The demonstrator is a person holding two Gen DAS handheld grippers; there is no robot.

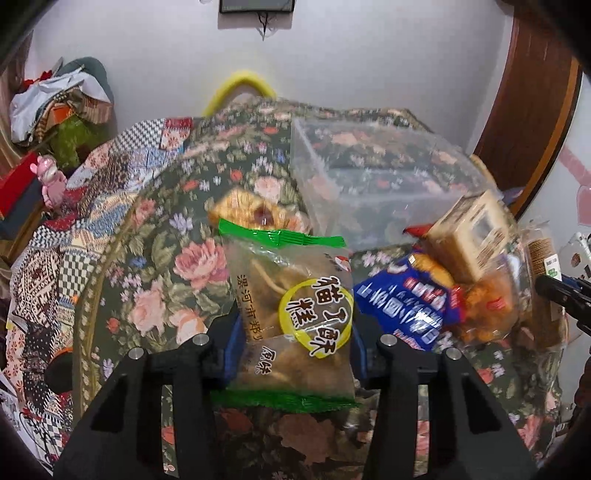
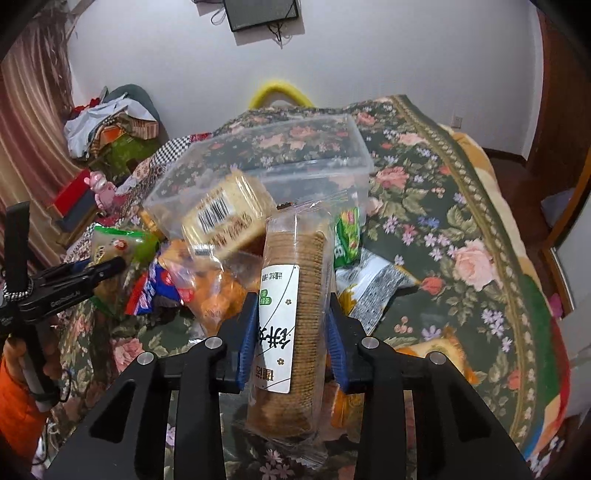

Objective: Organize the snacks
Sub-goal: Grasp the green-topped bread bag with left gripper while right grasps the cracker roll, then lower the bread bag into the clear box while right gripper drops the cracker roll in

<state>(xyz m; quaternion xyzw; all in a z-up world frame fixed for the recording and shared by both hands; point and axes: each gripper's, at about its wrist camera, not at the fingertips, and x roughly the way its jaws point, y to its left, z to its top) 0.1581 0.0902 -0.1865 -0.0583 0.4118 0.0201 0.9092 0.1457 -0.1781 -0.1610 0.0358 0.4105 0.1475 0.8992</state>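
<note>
my left gripper [image 1: 291, 354] is clamped on a green-edged clear pastry packet [image 1: 291, 317]; my right gripper [image 2: 291, 354] pinches a clear sleeve of round brown crackers [image 2: 295, 332]. the clear plastic bin [image 2: 280, 158] beyond looks empty, though blur hampers this. the remaining snack pile [image 1: 454, 280] lies unsorted on the floral blanket [image 2: 443, 229].

Ahead of my jaws lay a floral blanket [image 2: 436, 206]; a pink figurine [image 1: 50, 181] stood far left, and a dark wall screen [image 2: 260, 13] hung beyond.
</note>
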